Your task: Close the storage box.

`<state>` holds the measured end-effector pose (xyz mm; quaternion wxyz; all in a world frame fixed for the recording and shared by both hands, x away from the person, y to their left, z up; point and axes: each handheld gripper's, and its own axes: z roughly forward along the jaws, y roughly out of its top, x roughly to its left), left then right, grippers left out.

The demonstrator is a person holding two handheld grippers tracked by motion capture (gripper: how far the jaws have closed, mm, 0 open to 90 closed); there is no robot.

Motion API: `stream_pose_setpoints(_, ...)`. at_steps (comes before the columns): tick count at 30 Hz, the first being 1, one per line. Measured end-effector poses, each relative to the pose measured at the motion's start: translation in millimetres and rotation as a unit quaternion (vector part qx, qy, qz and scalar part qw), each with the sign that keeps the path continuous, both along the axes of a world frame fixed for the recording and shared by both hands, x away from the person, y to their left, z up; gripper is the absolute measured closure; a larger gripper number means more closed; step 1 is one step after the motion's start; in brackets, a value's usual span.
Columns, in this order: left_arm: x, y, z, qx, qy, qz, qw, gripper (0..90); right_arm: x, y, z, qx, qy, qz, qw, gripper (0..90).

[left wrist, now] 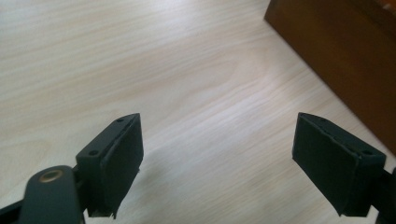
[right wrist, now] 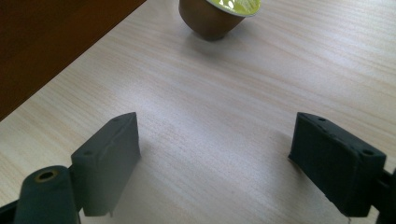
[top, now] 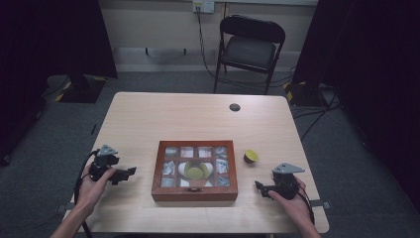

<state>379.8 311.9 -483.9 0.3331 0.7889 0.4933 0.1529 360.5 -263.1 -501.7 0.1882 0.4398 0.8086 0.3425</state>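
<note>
Pre-grasp, I reckon: left gripper (top: 130, 172) and right gripper (top: 258, 186) both agape, empty, flanking wooden box (top: 194, 192); capsule (top: 250, 156) at right's 12 o'clock looks next.

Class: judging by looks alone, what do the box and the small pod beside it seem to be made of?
Box: dark stained wood, probably; reddish-brown frame, glass-like panes in the lid. Pod: likely aluminium or plastic; smooth brown cup, shiny yellow-green foil top.

Each bare-armed hand carries a black gripper: the left gripper (top: 118, 173) and right gripper (top: 265, 189) have flat rectangular screw-fixed pads, grey three-cornered top plates, brass-ringed pivots and trailing black cables.
</note>
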Motion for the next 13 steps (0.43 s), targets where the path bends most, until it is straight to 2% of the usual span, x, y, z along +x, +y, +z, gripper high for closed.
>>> stream_pose_setpoints(1,-0.3,0.8,-2.8,0.010,0.002,0.005,0.9999,16.4,0.0,0.0,0.0,0.000,0.000,0.000,1.0000,15.0)
stream_pose_setpoints(2,-0.5,1.1,-7.0,0.012,0.006,0.008,0.9999,16.5,0.0,0.0,0.0,0.000,0.000,0.000,1.0000,15.0)
stream_pose_setpoints(4,-0.5,1.5,-14.2,0.020,0.020,-0.001,0.9996,16.8,0.0,0.0,0.0,0.000,0.000,0.000,1.0000,15.0)
stream_pose_setpoints(5,-2.0,0.4,-17.9,0.033,-0.002,-0.006,0.9994,14.6,0.0,0.0,0.0,0.000,0.000,0.000,1.0000,15.0)
stream_pose_setpoints(6,-2.8,1.4,-18.7,0.029,-0.004,-0.007,0.9995,13.5,0.0,0.0,0.0,0.000,0.000,0.000,1.0000,15.0)
stream_pose_setpoints(9,-6.0,2.5,-26.9,0.012,-0.039,-0.013,0.9991,8.8,0.0,0.0,0.0,0.000,0.000,0.000,1.0000,15.0)
stream_pose_setpoints(13,-6.0,0.1,-27.0,0.014,-0.036,-0.006,0.9992,5.4,-0.1,0.0,0.0,0.000,0.000,0.000,1.0000,15.0)
